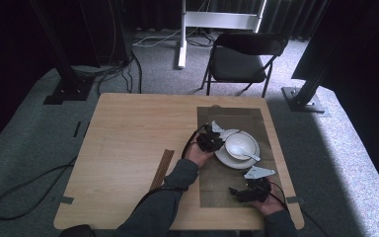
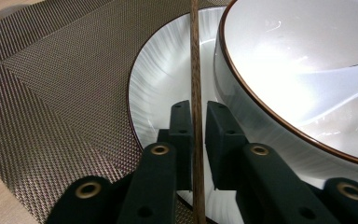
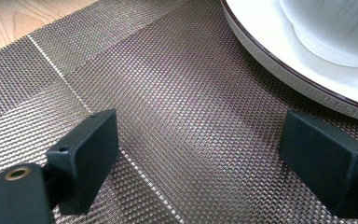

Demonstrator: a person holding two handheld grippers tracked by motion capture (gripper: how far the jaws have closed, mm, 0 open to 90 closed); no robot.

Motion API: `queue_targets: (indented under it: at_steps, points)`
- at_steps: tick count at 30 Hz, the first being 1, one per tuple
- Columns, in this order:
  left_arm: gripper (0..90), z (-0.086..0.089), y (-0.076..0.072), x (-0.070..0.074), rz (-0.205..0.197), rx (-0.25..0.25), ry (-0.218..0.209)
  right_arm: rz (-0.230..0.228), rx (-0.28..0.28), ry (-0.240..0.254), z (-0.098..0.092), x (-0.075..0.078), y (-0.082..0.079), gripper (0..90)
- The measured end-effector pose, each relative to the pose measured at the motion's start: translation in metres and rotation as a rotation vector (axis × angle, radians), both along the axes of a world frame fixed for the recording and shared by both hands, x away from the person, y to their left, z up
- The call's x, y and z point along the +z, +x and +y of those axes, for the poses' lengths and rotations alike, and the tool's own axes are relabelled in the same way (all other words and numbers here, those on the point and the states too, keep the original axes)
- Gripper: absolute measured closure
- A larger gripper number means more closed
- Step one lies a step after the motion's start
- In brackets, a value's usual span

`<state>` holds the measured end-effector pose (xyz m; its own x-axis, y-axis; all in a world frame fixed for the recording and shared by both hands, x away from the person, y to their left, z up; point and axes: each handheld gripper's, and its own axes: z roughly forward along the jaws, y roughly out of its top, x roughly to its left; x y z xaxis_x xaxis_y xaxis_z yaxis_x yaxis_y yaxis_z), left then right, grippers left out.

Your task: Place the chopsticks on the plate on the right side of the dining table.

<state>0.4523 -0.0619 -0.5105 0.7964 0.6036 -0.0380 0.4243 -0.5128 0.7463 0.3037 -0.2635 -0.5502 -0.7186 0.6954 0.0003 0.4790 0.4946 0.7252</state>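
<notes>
A white bowl [image 1: 241, 144] [image 2: 298, 70] with a white spoon [image 1: 249, 155] in it stands on a white plate [image 1: 227, 157] [image 2: 163, 84], on a brown woven placemat [image 1: 237, 118] [image 2: 60, 93]. My left gripper [image 1: 211, 138] [image 2: 196, 112] sits at the plate's left rim. A thin wooden chopstick [image 2: 195, 56] runs between its jaws, which stand slightly apart with a sliver of gap at one pad. My right gripper [image 1: 237, 191] [image 3: 200, 140] rests low over the placemat [image 3: 191, 84] near the table's front edge, open wide with nothing between its jaws, the plate [image 3: 270, 37] just ahead of it.
More dark wooden chopsticks [image 1: 162, 169] lie on the bare wooden table [image 1: 128, 133] left of the placemat. A black folding chair [image 1: 244, 54] stands beyond the table's far edge. Cables trail across the grey carpet at the left.
</notes>
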Motion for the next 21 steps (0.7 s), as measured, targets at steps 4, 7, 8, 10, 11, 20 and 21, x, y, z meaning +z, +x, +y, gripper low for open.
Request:
queue_targets:
  at_steps: [4, 7, 8, 10, 11, 20, 21]
  points:
    - [77.7, 0.002, -0.001, 0.0, -0.015, 0.004, 0.003, 0.0, 0.0, -0.001, 0.0, 0.0, 0.0, 11.4]
    - [75.9, 0.005, -0.001, 0.0, -0.021, 0.011, 0.003, 0.0, 0.0, 0.0, 0.0, 0.0, 0.0, 11.4]
    - [75.3, 0.006, -0.001, 0.0, -0.022, 0.013, 0.001, 0.0, 0.0, 0.0, 0.0, 0.0, 0.0, 11.4]
    - [74.2, 0.01, -0.001, 0.001, -0.024, 0.02, -0.008, 0.0, 0.0, 0.0, 0.0, 0.0, 0.0, 11.4]
    - [74.1, 0.012, -0.001, 0.001, -0.025, 0.024, -0.015, 0.0, 0.0, 0.0, 0.0, 0.0, 0.0, 11.4]
    - [72.1, 0.027, 0.001, 0.006, 0.005, 0.025, -0.029, -0.001, 0.0, 0.0, 0.0, 0.0, 0.0, 11.4]
    - [72.1, 0.027, 0.001, 0.005, 0.01, 0.022, -0.02, -0.001, 0.001, 0.0, 0.0, 0.0, 0.0, 11.4]
